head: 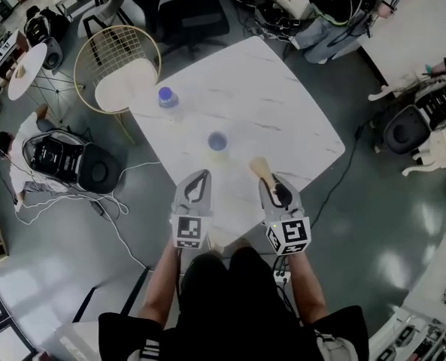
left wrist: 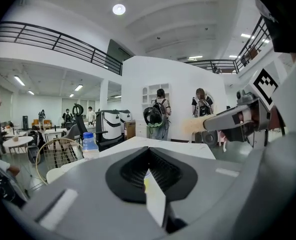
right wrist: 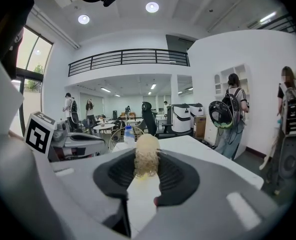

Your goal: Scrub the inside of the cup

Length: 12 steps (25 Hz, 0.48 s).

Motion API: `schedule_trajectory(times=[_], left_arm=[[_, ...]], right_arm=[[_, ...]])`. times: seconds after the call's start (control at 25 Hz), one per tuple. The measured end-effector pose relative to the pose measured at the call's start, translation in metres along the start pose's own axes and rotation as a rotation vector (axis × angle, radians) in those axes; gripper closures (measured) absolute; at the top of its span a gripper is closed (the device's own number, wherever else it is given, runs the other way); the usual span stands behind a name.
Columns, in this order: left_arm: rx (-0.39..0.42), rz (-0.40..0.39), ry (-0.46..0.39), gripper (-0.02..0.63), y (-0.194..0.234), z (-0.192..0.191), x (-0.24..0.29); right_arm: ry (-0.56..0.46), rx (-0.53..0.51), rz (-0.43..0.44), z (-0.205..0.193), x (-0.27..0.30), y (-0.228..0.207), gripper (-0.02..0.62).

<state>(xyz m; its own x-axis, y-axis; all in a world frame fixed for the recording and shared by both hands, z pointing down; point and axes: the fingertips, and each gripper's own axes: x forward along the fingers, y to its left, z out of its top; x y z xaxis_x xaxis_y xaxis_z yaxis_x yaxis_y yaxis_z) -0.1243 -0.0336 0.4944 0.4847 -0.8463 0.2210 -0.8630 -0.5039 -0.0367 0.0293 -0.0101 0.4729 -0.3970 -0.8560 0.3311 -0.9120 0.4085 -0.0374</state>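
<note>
White table (head: pixel 283 104) carries the cup (head: pixel 217 141) ahead, nearer the left gripper (head: pixel 199 176), whose jaws are clenched empty; the right gripper (head: pixel 271 182) jaws grasp a brush (head: pixel 259 166).

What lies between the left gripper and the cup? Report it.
Nothing stands there. In the head view, only bare white tabletop separates the shut left gripper from the blue cup.

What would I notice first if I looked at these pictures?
The big white marble-look square table fills the middle, with a small bluish round cup nearer the person and a clear plastic bottle with a blue cap farther back. Just below, the right gripper is shut on a fluffy tan brush, beside the shut, empty left gripper.
</note>
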Motion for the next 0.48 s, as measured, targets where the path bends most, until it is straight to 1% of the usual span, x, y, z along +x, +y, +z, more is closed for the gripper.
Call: schedule_trajectory(times=[0.28, 0.48], left_arm=[[-0.02, 0.018, 0.057, 0.598, 0.013, -0.043, 0.047], [-0.041, 0.033, 0.102, 0.598, 0.017, -0.064, 0.072]], right_arm=[[0.05, 0.016, 0.039, -0.026, 0.052, -0.018, 0.488], [0.083, 0.032, 0.07, -0.04, 0.079, -0.029, 0.488]])
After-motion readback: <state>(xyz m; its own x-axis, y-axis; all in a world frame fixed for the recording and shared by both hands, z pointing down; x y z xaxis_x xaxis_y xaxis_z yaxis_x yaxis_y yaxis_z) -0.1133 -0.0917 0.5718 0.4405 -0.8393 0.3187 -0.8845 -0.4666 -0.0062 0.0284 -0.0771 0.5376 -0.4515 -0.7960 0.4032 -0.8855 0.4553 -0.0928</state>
